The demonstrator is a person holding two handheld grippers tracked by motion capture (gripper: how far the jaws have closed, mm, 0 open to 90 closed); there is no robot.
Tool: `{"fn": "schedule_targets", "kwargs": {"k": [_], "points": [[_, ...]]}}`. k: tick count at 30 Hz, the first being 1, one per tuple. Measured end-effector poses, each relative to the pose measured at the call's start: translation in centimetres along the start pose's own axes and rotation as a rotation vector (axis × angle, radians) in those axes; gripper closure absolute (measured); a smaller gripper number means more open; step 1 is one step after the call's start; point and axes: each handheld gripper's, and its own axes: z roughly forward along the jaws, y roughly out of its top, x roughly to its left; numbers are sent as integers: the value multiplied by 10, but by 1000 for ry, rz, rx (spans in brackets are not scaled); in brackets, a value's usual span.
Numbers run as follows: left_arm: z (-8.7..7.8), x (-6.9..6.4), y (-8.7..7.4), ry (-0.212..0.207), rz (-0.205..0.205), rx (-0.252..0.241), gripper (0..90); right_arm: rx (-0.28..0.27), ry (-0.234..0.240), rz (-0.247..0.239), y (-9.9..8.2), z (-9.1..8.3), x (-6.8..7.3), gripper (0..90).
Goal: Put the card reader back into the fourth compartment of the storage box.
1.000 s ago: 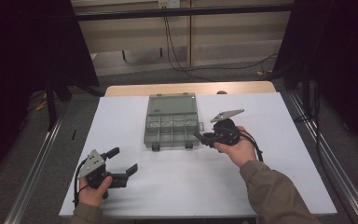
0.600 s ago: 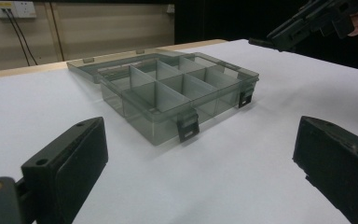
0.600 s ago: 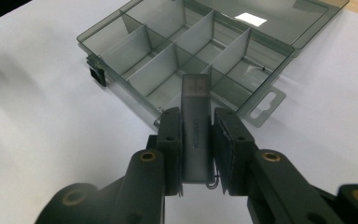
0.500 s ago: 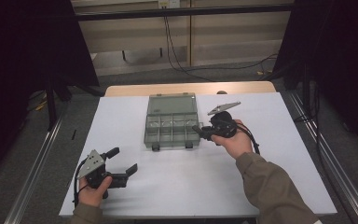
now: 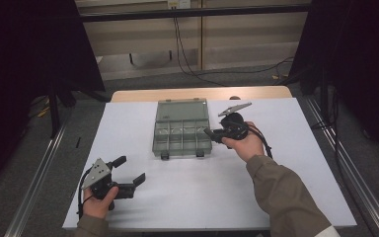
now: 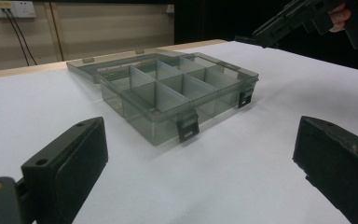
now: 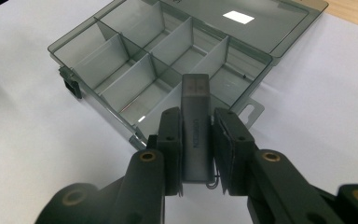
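Note:
A clear grey compartment box lies open at the middle of the white table, its lid flat behind it. Its several compartments look empty. My right gripper is at the box's right side, pointing at it. It is shut on a small grey rectangular block, which stands upright between the pads over the box's near wall. My left gripper rests near the table's front left with its jaws wide apart. Nothing is between its fingers, and the box lies ahead of them.
The box's two black latches face the front of the table. A wooden strip runs along the table's far edge. Metal rails flank both sides, and cables lie on the floor behind. The other hand's gripper hangs beyond the box.
My right hand has carried the block a little farther up the table and nearer the box's right side. The left gripper has stayed where it was.

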Motion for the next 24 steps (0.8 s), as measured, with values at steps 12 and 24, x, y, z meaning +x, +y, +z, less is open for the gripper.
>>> {"fn": "schedule_targets", "kwargs": {"k": [12,24], "points": [[0,0,0,4,-9,-1,32,17,-19,11,11,9,-5,735],[0,1,0,-3,2,3,32,20,-36,15,22,15,-8,735]]}}
